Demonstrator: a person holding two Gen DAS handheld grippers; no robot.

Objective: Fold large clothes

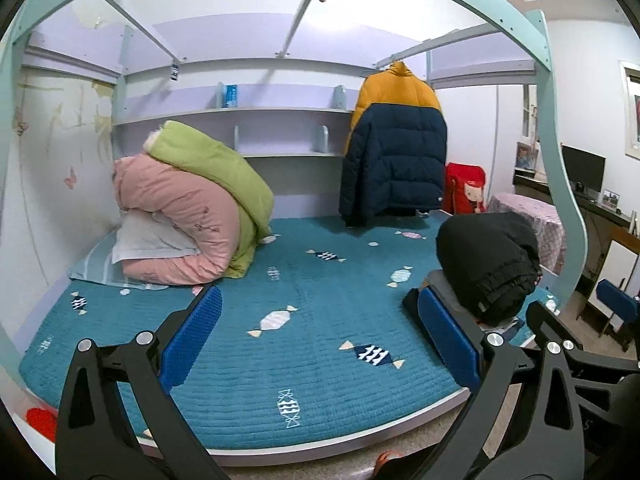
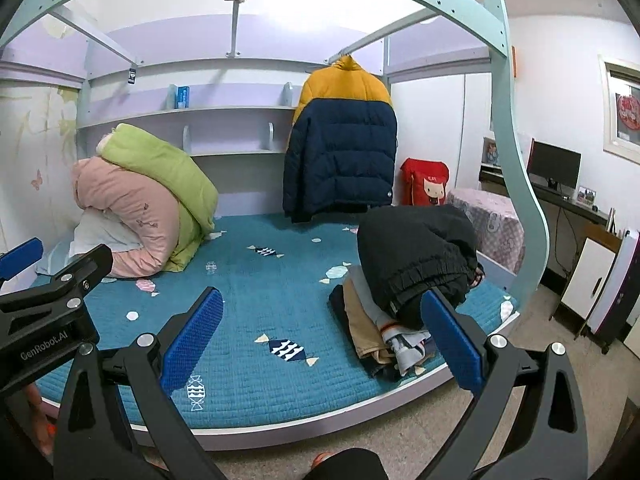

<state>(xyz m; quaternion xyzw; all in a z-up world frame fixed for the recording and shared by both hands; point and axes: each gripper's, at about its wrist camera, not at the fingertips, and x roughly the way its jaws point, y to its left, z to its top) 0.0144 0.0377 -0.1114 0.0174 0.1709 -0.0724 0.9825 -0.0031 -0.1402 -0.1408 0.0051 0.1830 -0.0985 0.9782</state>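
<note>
A yellow and navy puffer jacket hangs on a hanger from the bed frame's rail at the back; it also shows in the right wrist view. A folded black garment lies on top of a pile of folded clothes at the bed's right front; the black garment tops it there too. My left gripper is open and empty above the teal bedcover. My right gripper is open and empty, its right pad beside the pile.
Rolled pink and green quilts with a white pillow sit at the back left. A red bag stands at the back right. A desk with a monitor and a covered box lie right of the bed. The arched bed frame surrounds the bed.
</note>
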